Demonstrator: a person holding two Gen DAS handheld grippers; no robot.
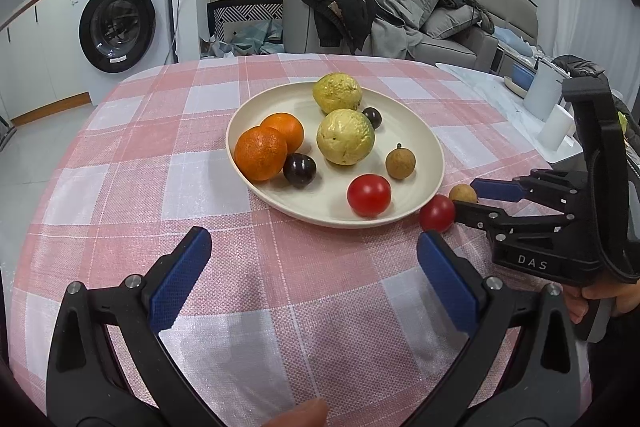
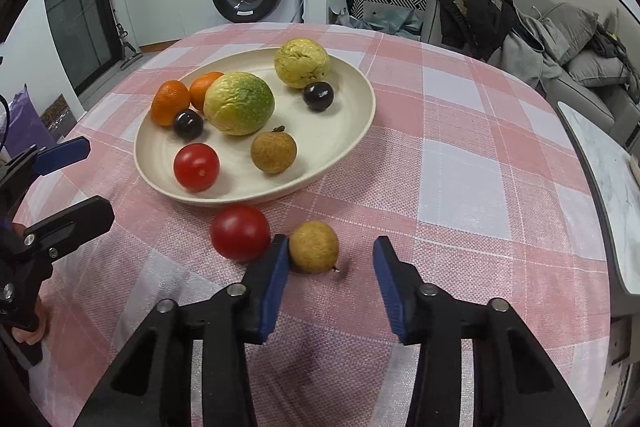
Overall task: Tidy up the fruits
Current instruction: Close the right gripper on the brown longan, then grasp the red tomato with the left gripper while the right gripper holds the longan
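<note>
Longan (image 2: 314,246) between wide-open right gripper (image 2: 331,259) jaws, touching left one; left gripper (image 1: 314,267) empty, open.

The one legible text is "DAS", in pale capital letters on the black body of the right gripper (image 1: 462,197), seen at the right of the left wrist view. The washing machine (image 1: 120,15) at the far left bears stickers and a panel display, too small to read.

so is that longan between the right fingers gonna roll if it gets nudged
Probably: the longan is round and sits loose on the flat tablecloth, beside the tomato. Its shell looks rough and dry, so the open right gripper should hold it. Likely light.
</note>
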